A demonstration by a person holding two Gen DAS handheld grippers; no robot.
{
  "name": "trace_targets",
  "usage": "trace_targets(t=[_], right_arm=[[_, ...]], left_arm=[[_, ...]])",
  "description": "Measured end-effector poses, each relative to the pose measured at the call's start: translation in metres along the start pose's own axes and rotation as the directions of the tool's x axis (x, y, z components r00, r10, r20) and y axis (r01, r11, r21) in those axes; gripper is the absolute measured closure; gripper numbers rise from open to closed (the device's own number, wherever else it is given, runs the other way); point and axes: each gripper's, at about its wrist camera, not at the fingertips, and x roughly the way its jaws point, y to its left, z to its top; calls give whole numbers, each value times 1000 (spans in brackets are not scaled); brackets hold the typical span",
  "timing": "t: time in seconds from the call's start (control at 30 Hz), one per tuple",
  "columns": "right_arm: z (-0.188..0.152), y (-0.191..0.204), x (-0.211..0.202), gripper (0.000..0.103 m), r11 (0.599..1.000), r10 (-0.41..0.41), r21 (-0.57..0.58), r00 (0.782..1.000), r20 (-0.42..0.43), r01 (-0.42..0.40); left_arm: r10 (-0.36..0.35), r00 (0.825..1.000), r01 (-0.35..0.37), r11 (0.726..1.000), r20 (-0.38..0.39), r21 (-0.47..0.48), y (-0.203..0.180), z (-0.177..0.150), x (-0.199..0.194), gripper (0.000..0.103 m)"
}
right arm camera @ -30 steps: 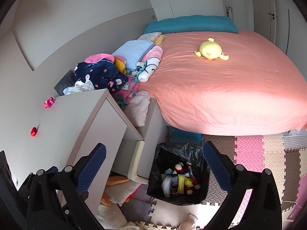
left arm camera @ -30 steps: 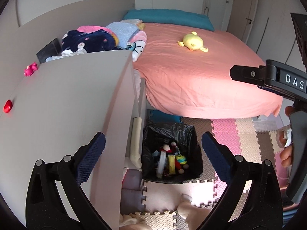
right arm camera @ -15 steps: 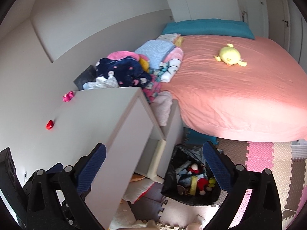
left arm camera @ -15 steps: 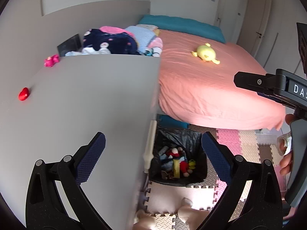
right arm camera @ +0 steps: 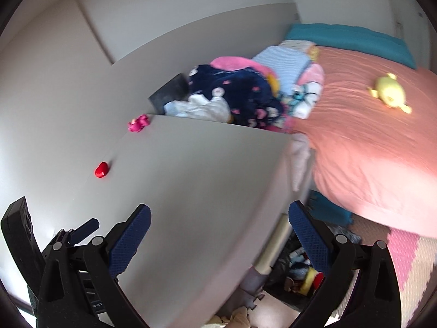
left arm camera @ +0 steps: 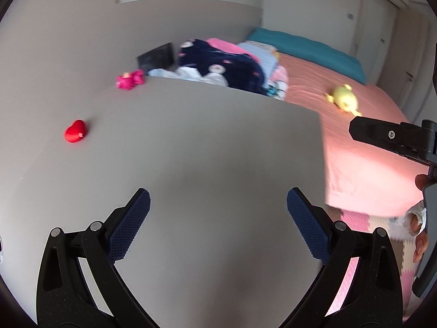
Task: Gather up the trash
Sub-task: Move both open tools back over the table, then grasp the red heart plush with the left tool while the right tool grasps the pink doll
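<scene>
A small red object (left arm camera: 75,131) lies on the grey dresser top (left arm camera: 204,164) near the wall; it also shows in the right wrist view (right arm camera: 102,169). A pink crumpled object (left arm camera: 130,79) sits at the dresser's far corner, also in the right wrist view (right arm camera: 138,122). My left gripper (left arm camera: 218,229) is open and empty above the dresser top. My right gripper (right arm camera: 218,232) is open and empty over the dresser's right edge. The black-lined trash bin (right arm camera: 303,270) with colourful items stands on the floor beside the dresser, partly hidden.
A pink bed (right arm camera: 368,136) with a yellow plush toy (right arm camera: 387,93) fills the right. A pile of clothes and blankets (right arm camera: 240,93) lies behind the dresser. Foam puzzle mats (right arm camera: 409,259) cover the floor. The right gripper's body (left arm camera: 396,136) shows in the left view.
Both grippers have swung left and up over the dresser top. The red and pink objects are nearer. The bin has dropped out of the left view.
</scene>
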Motion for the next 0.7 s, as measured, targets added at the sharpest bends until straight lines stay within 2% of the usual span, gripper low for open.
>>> trace_targets(t=[0.27,0.53,0.7], right_arm=[[38,47,56,3,992,57,-110,994,-93,-67],[65,97,85,3,976,79,-193,987,-139,-105],[73,117,108,3,969,99,-204,978,-185,-137]], left_arm=[[64,997,-69,990,-44,-122,53,22,15,6],[157,987,-163,943,-44,-290,126,40,11,6],[184,981,-192,923,-54,-334,164,48,23,6]])
